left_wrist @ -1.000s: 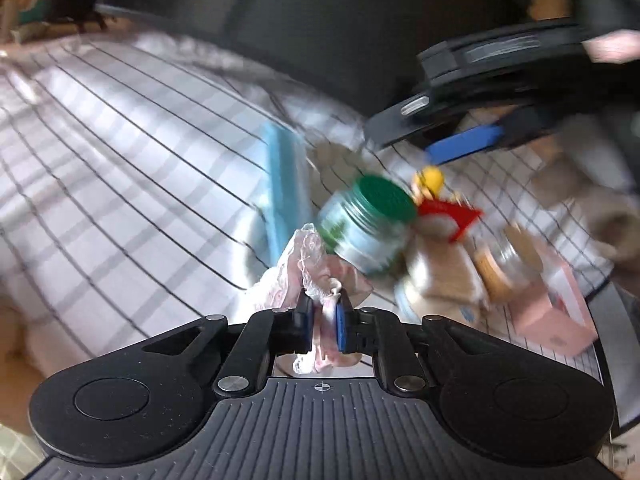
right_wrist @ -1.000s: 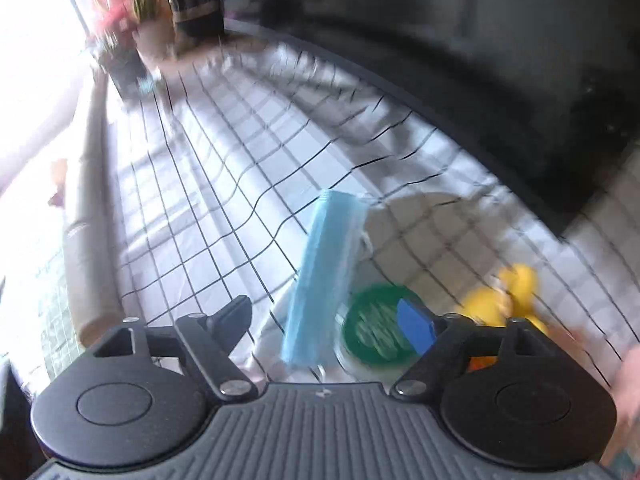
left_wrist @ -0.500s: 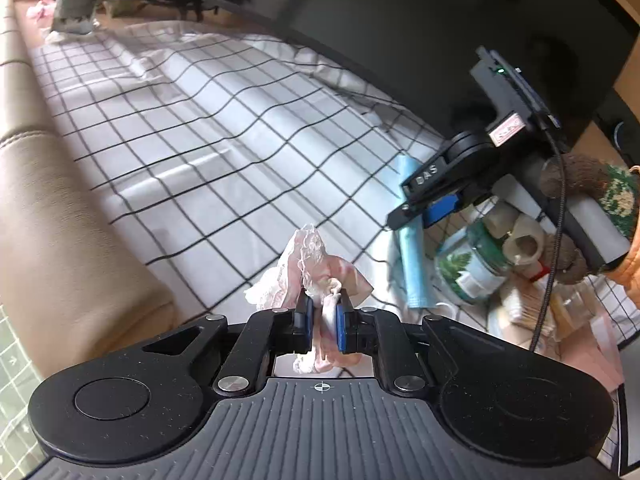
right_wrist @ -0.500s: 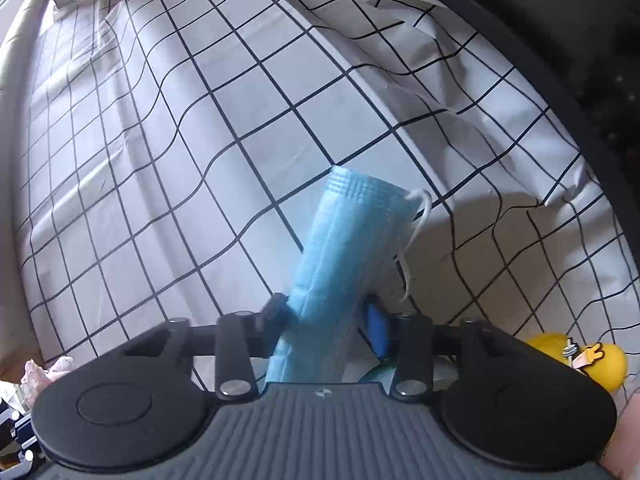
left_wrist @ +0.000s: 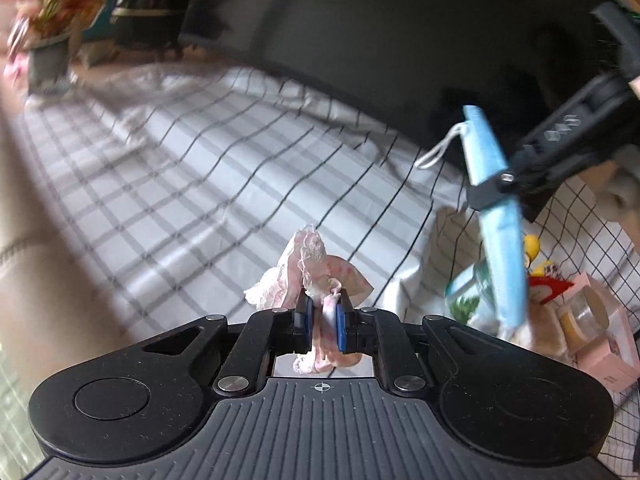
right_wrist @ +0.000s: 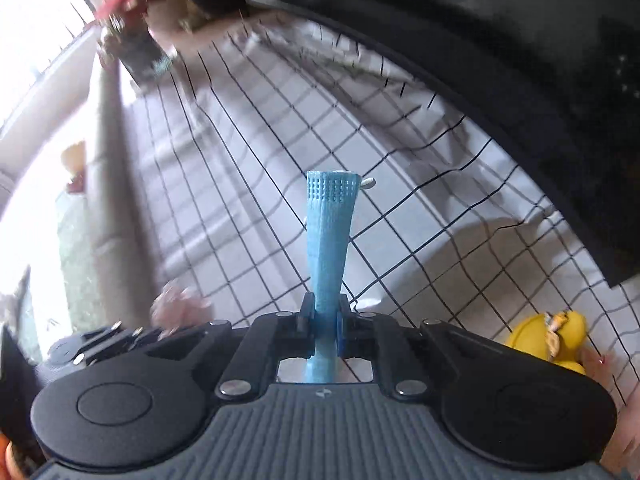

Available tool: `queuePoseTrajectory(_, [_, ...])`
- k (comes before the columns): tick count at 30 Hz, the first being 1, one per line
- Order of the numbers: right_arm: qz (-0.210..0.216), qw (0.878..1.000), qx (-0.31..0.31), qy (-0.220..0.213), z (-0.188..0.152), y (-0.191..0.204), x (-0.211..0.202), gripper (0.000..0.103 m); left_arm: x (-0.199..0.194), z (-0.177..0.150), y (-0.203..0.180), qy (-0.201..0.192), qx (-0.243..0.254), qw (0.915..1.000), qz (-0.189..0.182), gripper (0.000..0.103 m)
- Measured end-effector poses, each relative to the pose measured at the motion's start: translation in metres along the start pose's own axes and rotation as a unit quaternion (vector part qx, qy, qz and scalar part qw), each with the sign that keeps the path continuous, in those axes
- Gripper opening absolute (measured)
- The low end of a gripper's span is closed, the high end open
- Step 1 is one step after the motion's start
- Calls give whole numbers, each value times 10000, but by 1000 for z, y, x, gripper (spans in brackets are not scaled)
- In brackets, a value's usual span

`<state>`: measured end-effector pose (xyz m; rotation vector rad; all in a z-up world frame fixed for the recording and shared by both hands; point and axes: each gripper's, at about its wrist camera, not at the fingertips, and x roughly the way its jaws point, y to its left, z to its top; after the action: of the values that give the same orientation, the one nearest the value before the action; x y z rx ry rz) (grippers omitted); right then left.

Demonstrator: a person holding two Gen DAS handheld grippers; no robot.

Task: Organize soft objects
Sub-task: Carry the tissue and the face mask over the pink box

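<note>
L gripper (left_wrist: 322, 322) fingers pinch pink lace cloth (left_wrist: 308, 272); R gripper (right_wrist: 325, 322) fingers pinch folded blue face mask (right_wrist: 328, 240), both above checked tablecloth (left_wrist: 200, 184); yellow duck (right_wrist: 554, 340) right of mask.

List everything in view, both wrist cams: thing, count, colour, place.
face mask: 1, blue, clamped in the right gripper, off the cloth
lacy cloth: 1, pink, clamped in the left gripper
checked cloth: 1, white with black grid, covers the surface
rubber duck: 1, yellow, on the cloth at right
pink box: 1, pink, in the clutter at right
potted plant: 1, red and green, far end, blurred
left gripper: 1, black, shut
right gripper: 1, black, shut
</note>
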<state>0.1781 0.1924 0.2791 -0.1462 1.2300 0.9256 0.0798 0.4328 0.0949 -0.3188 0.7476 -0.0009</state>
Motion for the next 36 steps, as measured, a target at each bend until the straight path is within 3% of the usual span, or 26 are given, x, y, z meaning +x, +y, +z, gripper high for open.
queuePoseTrajectory(4, [116, 9995, 173, -232, -7, -12, -38, 9, 0, 29, -17, -122, 167, 9997, -144, 13])
queuePoseTrajectory(11, [-177, 9960, 489, -731, -33, -60, -98, 9, 10, 65, -62, -161, 614, 9977, -250, 13])
queuePoseTrajectory(21, [-573, 9812, 1246, -1360, -113, -150, -174, 9, 24, 80, -164, -94, 1346, 9874, -823, 13])
queuePoseTrajectory(27, [-923, 9656, 1805, -1630, -176, -207, -211, 9, 30, 66, -254, 63, 1904, 9713, -1426, 13])
queuePoseTrajectory(36, [-1618, 9323, 2596, -1931, -261, -272, -248, 9, 43, 26, -381, 469, 2721, 9321, -2345, 14])
